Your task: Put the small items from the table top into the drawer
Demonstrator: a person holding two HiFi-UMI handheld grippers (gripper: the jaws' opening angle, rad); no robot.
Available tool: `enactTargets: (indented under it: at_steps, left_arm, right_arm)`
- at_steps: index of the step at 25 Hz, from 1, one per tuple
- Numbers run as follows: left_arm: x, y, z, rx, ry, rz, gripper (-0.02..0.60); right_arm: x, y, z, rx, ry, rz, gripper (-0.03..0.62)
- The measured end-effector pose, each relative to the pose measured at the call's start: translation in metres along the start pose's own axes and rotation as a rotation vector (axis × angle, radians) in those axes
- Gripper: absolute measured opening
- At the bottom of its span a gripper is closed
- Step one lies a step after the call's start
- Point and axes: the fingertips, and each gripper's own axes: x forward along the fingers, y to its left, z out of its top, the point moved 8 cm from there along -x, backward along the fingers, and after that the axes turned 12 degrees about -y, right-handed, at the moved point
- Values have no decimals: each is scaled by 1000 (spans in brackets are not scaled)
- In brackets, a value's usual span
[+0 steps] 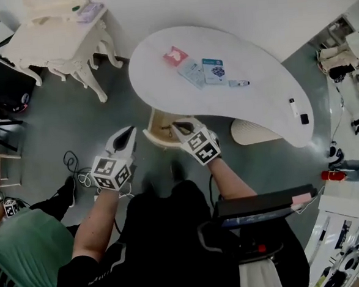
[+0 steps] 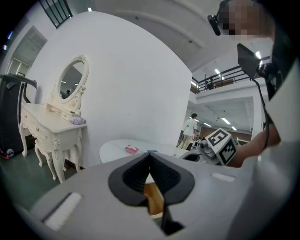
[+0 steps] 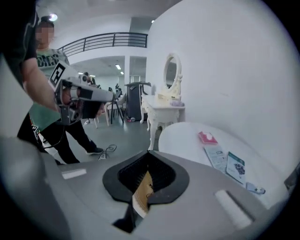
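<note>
Two claws clenched empty: left claw point(image 1: 130, 133), right claw point(image 1: 178, 128), both at the open drawer point(image 1: 159, 126) under the table's point(image 1: 153, 71) near edge. Red packet point(image 1: 175, 55), leaflet point(image 1: 192, 72), blue card point(image 1: 213, 70) and tube point(image 1: 238, 83) lie mid-table.

white curved table point(image 1: 157, 80) bears red packet point(image 1: 175, 56), pale leaflet point(image 1: 193, 73), teal booklet point(image 1: 213, 70), small tube point(image 1: 238, 83), marker point(image 1: 294, 107), black block point(image 1: 305, 119)

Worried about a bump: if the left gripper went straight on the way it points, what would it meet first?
Probably the white table, its near rim just beyond the shut left gripper; the open drawer sits lower. Depth is unclear.
</note>
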Motion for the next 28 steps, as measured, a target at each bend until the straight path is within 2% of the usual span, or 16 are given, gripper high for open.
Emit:
enactTargets:
  at_steps: [8, 16, 20, 25, 28]
  left_arm:
    - [-12, -21, 33, 55, -56, -102, 0]
    - [-45, -25, 45, 52, -68, -152, 0]
    - [-57, -24, 55, 35, -90, -137, 0]
    - [-56, -53, 69, 141, -106, -166, 0]
    - [-51, -72, 78, 130, -128, -172, 0]
  right_arm:
    - [-53, 30, 65, 74, -251, -153, 3]
    - [-115, 66, 92, 201, -486, -367, 3]
    - [-135, 86, 100, 201, -541, -396, 3]
    - [-159, 92, 101, 221, -605, -432, 2]
    - [-170, 90, 98, 230, -611, -423, 2]
